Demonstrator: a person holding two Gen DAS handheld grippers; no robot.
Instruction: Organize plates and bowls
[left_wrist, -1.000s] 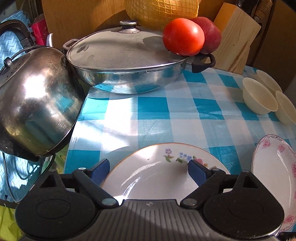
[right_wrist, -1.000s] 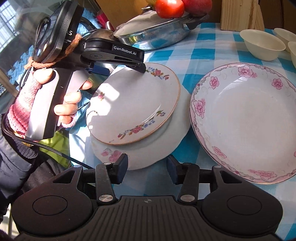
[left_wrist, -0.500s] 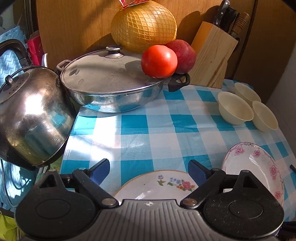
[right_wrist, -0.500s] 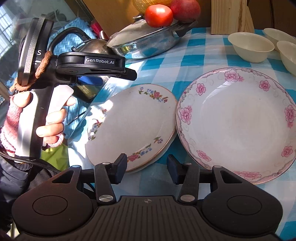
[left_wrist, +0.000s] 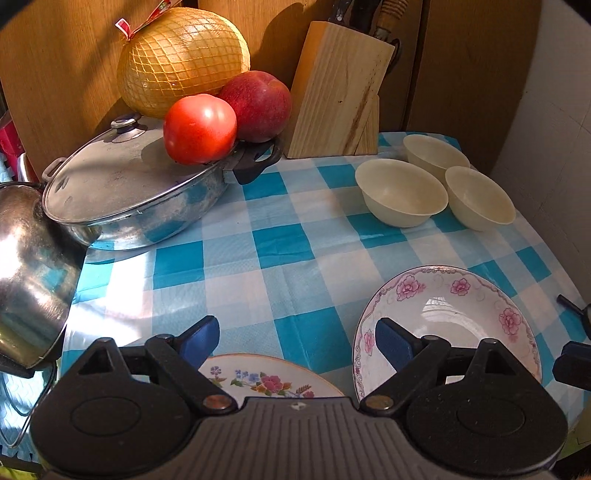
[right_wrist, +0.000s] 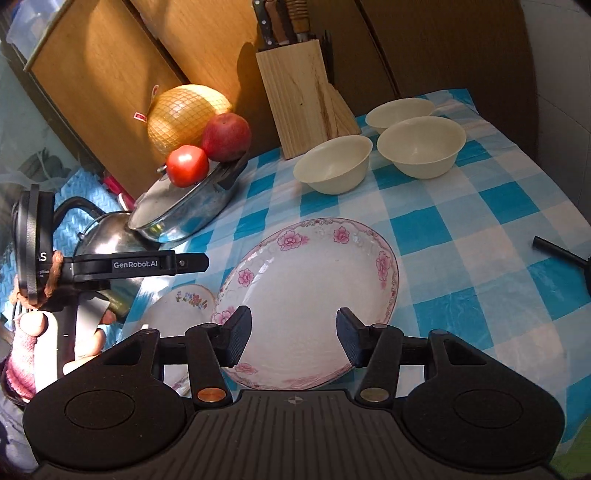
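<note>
Both tools pulled back and up from the stacked plates (right_wrist: 177, 306). My right tool (right_wrist: 293, 341), just been widening, grips nothing; pink-flowered plate (right_wrist: 314, 291) below it. Left tool (left_wrist: 295, 341) released. Three bowls (right_wrist: 336, 162) ahead, knife block (right_wrist: 303, 96) beyond; worktop (left_wrist: 258, 236) between lies bare.

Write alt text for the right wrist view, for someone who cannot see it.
The right gripper, jaws open and empty, hangs over a pink-flowered plate on a blue checked tablecloth. Behind stand three cream bowls, a knife block and a lidded pan bearing a tomato.
</note>
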